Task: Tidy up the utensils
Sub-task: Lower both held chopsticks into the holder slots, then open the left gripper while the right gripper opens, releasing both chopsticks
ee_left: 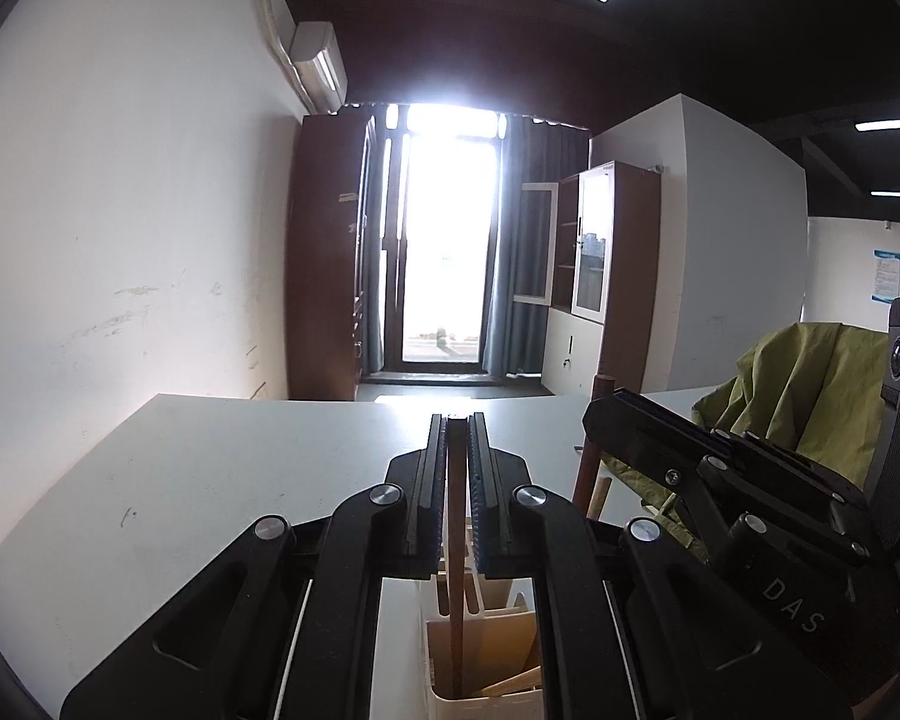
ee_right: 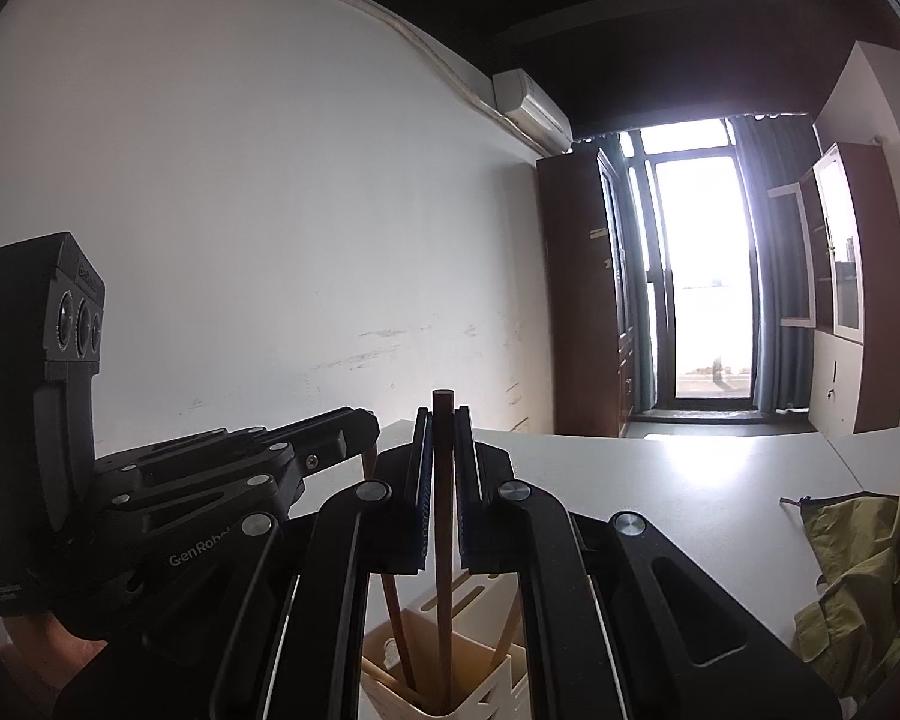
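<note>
My left gripper is shut on a dark brown wooden stick-like utensil that hangs straight down into a cream slotted utensil holder below the fingers. My right gripper is shut on a second brown utensil, whose lower end stands inside the same cream holder. Lighter wooden utensils lean in the holder. In the left wrist view the right gripper's body is close on the right. The left gripper's body shows at the left of the right wrist view.
The holder stands on a white table that runs to a white wall. An olive green cloth is heaped on the table to the right. Brown cabinets and a bright glass door stand beyond the table's far edge.
</note>
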{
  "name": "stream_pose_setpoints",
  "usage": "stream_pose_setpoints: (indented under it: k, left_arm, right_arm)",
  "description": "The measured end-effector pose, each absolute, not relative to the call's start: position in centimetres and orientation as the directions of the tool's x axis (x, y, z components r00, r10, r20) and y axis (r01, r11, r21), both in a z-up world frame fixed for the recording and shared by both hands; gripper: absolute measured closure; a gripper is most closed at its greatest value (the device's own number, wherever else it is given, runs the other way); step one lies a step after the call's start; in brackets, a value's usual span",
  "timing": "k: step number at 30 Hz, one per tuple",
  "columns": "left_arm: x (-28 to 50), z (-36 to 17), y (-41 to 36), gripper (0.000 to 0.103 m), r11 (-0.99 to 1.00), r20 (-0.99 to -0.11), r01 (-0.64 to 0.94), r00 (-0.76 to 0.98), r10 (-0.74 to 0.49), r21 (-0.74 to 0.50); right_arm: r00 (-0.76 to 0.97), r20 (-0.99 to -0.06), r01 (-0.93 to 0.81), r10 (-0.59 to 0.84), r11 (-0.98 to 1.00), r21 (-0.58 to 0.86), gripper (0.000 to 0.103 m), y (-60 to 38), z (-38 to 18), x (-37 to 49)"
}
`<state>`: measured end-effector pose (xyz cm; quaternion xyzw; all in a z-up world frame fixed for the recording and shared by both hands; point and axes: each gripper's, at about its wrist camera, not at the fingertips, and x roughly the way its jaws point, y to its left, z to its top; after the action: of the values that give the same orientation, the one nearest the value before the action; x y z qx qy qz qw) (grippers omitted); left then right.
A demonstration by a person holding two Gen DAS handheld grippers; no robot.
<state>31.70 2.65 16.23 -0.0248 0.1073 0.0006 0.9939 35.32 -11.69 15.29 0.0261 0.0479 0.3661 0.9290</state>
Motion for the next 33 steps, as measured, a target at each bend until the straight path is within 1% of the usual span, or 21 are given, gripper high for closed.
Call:
stream_pose_setpoints:
  k: [2,6,14,15,16,17,18,19,30,33]
  left_arm:
    - [32.0,15.8,3.0,0.097,0.999,-0.232,-0.011,0.973,0.000,-0.046]
    - [32.4,15.2,3.7,0.097,0.997,-0.267,0.007,0.963,-0.028,-0.080]
    - [32.8,14.8,4.4,0.096,0.993,-0.296,0.023,0.954,-0.057,-0.115]
    - [32.8,14.8,4.6,0.093,0.992,-0.299,0.026,0.952,-0.062,-0.123]
    - [32.8,14.9,4.7,0.086,0.991,-0.301,0.027,0.951,-0.066,-0.132]
    - [32.7,15.0,4.9,0.085,0.990,-0.299,0.029,0.952,-0.071,-0.140]
    - [32.6,15.1,5.1,0.084,0.989,-0.295,0.028,0.953,-0.071,-0.145]
    - [32.3,15.4,5.3,0.083,0.988,-0.288,0.025,0.955,-0.068,-0.150]
    - [30.5,16.9,5.8,0.080,0.988,-0.250,0.026,0.966,-0.064,-0.153]
    - [30.0,17.1,5.7,0.078,0.988,-0.241,0.025,0.969,-0.062,-0.154]
  right_arm:
    - [0.735,-0.079,-0.666,0.673,0.739,0.098,0.095,-11.8,15.0,35.3]
    - [0.735,-0.104,-0.662,0.670,0.742,0.105,0.095,-11.4,14.6,35.3]
    - [0.734,-0.149,-0.655,0.663,0.749,0.103,0.095,-11.2,14.1,35.7]
    - [0.733,-0.154,-0.654,0.663,0.749,0.108,0.095,-11.2,14.1,35.7]
    - [0.734,-0.157,-0.651,0.661,0.750,0.116,0.092,-11.3,14.2,35.6]
    - [0.736,-0.156,-0.648,0.659,0.752,0.122,0.089,-11.4,14.3,35.7]
    - [0.738,-0.154,-0.645,0.657,0.754,0.124,0.079,-11.4,14.5,35.8]
    - [0.739,-0.153,-0.645,0.657,0.754,0.124,0.075,-11.5,14.5,35.7]
    - [0.749,-0.165,-0.633,0.642,0.766,0.111,0.074,-11.1,14.7,35.4]
    - [0.757,-0.178,-0.621,0.629,0.776,0.104,0.062,-11.1,14.6,35.2]
